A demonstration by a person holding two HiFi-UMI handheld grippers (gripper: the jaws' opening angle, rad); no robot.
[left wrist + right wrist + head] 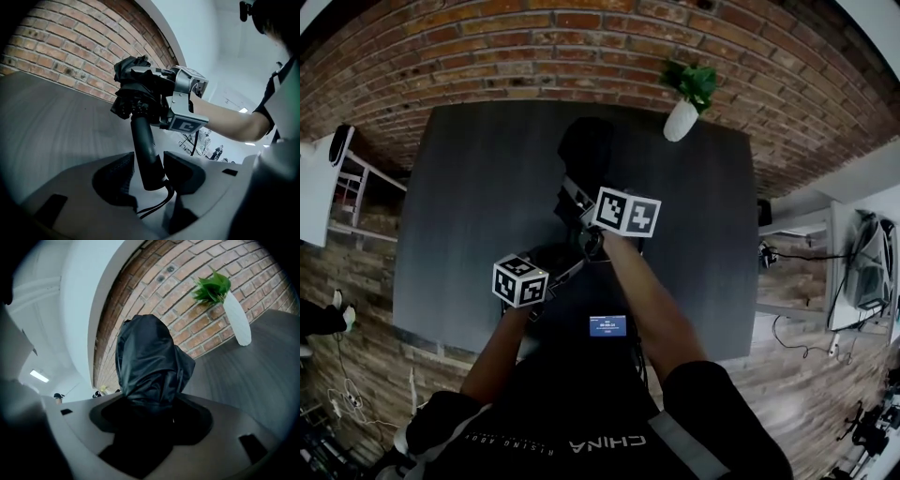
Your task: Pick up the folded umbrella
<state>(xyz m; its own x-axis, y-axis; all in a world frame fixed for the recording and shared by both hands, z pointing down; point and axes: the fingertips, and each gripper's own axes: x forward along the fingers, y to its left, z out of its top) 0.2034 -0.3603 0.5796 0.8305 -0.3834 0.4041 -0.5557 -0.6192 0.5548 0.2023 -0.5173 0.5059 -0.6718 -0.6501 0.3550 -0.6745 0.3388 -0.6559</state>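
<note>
The folded black umbrella (584,155) is held between both grippers above the dark table (469,206). My left gripper (149,174) is shut on its straight black handle (144,145), with the wrist cord hanging below the jaws. The right gripper (150,413) is shut on the bunched canopy (150,359), which sticks out beyond its jaws. In the head view, the left gripper (564,265) is lower left and the right gripper (578,204) is above it. The left gripper view shows the right gripper (180,101) clamped around the crumpled fabric (133,70).
A white vase with a green plant (684,105) stands at the table's far right edge, also in the right gripper view as the vase (236,319). A brick wall (581,47) runs behind the table. A shelf (352,187) is at left and a desk with cables (825,272) at right.
</note>
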